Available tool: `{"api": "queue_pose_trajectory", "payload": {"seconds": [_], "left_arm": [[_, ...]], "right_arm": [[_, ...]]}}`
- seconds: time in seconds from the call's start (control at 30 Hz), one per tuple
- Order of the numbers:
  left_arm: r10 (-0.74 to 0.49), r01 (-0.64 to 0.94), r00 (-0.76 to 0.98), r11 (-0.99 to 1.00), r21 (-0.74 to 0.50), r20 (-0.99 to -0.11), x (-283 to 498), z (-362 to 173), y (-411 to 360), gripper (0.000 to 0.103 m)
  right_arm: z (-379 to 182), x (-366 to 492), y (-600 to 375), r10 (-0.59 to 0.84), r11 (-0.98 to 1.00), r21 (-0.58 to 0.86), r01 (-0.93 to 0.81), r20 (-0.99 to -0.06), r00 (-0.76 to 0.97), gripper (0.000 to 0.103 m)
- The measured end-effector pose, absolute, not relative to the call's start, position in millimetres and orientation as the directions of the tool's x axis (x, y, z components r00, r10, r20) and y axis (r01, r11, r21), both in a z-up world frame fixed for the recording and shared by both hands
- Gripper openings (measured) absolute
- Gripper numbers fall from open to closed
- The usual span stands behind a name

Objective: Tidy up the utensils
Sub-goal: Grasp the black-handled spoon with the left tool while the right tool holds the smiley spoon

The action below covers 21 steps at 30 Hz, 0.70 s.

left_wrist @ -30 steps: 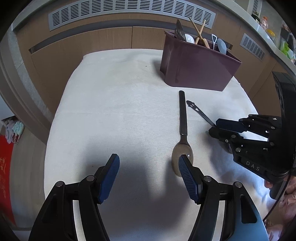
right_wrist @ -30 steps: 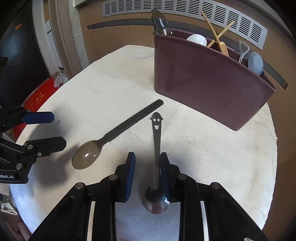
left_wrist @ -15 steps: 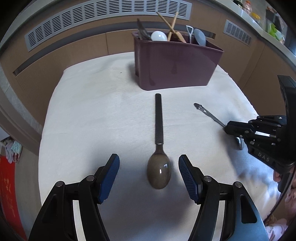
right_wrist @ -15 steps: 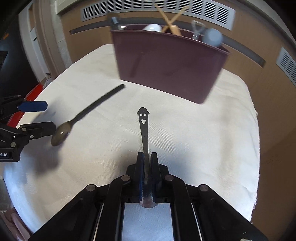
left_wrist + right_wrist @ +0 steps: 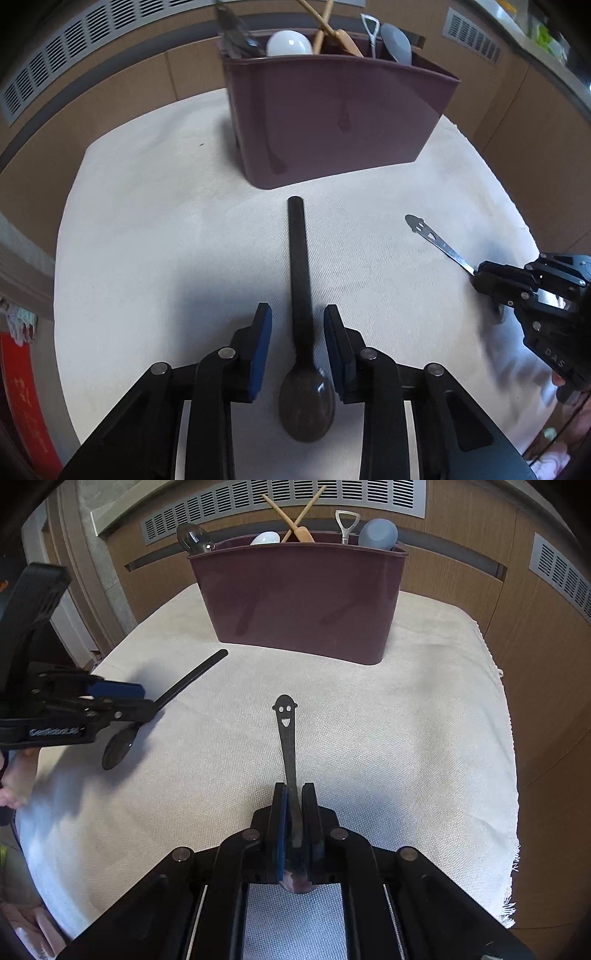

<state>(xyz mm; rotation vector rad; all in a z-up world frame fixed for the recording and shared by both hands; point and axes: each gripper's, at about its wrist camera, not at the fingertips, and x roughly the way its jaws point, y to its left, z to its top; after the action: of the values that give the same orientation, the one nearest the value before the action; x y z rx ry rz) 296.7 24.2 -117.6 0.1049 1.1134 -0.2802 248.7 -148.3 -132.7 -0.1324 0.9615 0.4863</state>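
Note:
A spoon with a long black handle [image 5: 297,258] lies on the white cloth, its handle pointing at the maroon utensil bin [image 5: 332,122]. My left gripper [image 5: 297,332] straddles the spoon's neck just above the bowl. Its jaws are closing, with a gap still showing on each side of the handle. From the right wrist view, the left gripper [image 5: 144,699] sits over that black spoon [image 5: 192,675]. My right gripper [image 5: 294,801] is shut on a metal spoon with a smiley-face handle [image 5: 286,731], low over the cloth. The right gripper [image 5: 476,273] and the smiley spoon [image 5: 430,234] show at the right of the left wrist view.
The maroon bin [image 5: 303,602] stands at the far side of the cloth-covered table [image 5: 424,738]. It holds wooden utensils, a white ladle, a grey spoon and a metal tool. Wooden cabinets with vent grilles stand behind. A person's hand [image 5: 14,786] holds the left gripper.
My left gripper moved forward over the black spoon and its jaws narrowed around the neck. My right gripper closed fully on the smiley spoon and swung to face the bin.

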Motion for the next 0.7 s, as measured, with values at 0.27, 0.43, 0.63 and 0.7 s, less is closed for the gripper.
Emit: {"api": "queue_pose_trajectory", "payload": {"seconds": [0.27, 0.43, 0.63, 0.7], "left_arm": [[-0.147, 0.294, 0.387, 0.955, -0.029, -0.910, 316.8, -120.4, 6.6, 0.012], [-0.150, 0.307, 0.374, 0.951, -0.031, -0.915, 302.7, -119.9, 5.3, 0.012], [-0.155, 0.319, 0.360, 0.947, -0.034, -0.920, 273.6, -121.3, 9.1, 0.013], [-0.151, 0.320, 0.368, 0.947, -0.027, -0.917, 266.4, -121.2, 9.5, 0.013]], "right_arm": [[-134.2, 245.7, -150.9, 0.350, 0.879, 0.105, -0.465, -0.805, 0.479, 0.009], [-133.9, 245.8, -150.3, 0.350, 0.879, 0.105, -0.466, -0.805, 0.479, 0.009], [-131.3, 250.1, -142.3, 0.368, 0.864, 0.123, -0.488, -0.815, 0.447, 0.009], [-131.1, 253.8, -137.1, 0.376, 0.858, 0.133, -0.496, -0.821, 0.431, 0.009]]}}
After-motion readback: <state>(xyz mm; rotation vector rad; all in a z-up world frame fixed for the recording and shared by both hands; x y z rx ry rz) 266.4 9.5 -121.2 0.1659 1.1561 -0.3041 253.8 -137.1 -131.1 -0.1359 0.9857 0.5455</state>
